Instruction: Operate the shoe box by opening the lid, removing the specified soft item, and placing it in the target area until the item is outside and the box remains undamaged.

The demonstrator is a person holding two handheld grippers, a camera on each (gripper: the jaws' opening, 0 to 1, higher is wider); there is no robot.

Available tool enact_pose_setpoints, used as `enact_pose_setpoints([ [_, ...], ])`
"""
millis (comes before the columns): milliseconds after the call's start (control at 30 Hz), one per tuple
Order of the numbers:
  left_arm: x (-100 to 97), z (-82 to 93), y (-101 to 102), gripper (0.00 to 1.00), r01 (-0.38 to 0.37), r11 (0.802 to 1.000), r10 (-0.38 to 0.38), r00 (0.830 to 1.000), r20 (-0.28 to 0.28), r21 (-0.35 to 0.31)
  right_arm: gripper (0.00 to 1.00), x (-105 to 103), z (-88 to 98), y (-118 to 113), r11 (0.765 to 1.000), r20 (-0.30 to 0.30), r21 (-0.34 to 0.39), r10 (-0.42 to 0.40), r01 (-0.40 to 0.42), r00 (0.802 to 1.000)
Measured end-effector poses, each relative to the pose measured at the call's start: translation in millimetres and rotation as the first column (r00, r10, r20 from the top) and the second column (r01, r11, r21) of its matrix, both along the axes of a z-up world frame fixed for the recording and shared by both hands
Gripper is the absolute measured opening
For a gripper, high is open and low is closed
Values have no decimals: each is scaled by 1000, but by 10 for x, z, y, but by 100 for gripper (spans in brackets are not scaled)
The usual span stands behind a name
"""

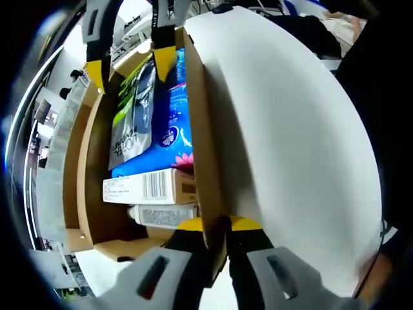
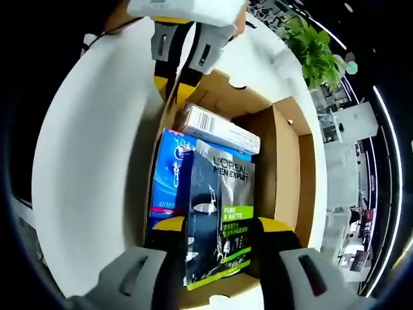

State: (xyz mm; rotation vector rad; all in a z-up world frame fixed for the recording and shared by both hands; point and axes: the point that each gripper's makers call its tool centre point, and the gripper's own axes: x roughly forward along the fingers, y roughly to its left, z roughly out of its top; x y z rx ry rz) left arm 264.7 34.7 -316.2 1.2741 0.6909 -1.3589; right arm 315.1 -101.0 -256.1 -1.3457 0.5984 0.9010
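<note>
So the lid part is done, and we're in the grab-the-item step now. Nearest in the right gripper view, the right gripper is straddling the dark L'Oreal pack, one yellow-tipped jaw on each side of its lower end. Looks like it's clamping the pack, though I can't tell how tight.

Over in the left gripper view, the left gripper is pinching the side wall of the shoe box right where the white lid hinges open, basically steadying the thing.

Further in, the pack is lying on top of a blue soft packet, with a white carton past that, and a white tube beside the carton at the far end.

Next move, I'd guess: lift the pack straight up without snagging the cardboard wall, while the left one is bracing the box.
</note>
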Motion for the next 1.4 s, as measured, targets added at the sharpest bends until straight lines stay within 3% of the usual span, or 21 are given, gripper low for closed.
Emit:
enact_pose_setpoints([
  [267, 1, -3, 1, 8, -1, 1000, 1, 1000, 0, 0, 42, 44, 158, -2, 1000, 83, -11, 3, -2, 997],
  [400, 6, -7, 1, 8, -2, 1000, 2, 1000, -1, 1, 41, 104, 304, 5, 1000, 156, -26, 10, -6, 988],
  [800, 3, -6, 1, 8, -1, 1000, 1, 1000, -1, 0, 40, 208, 438, 0, 1000, 219, -18, 1, 3, 976],
  [1400, -12, 2, -1, 8, -1, 1000, 1, 1000, -2, -1, 40, 308, 378, -20, 999, 240, -45, 0, 11, 971],
])
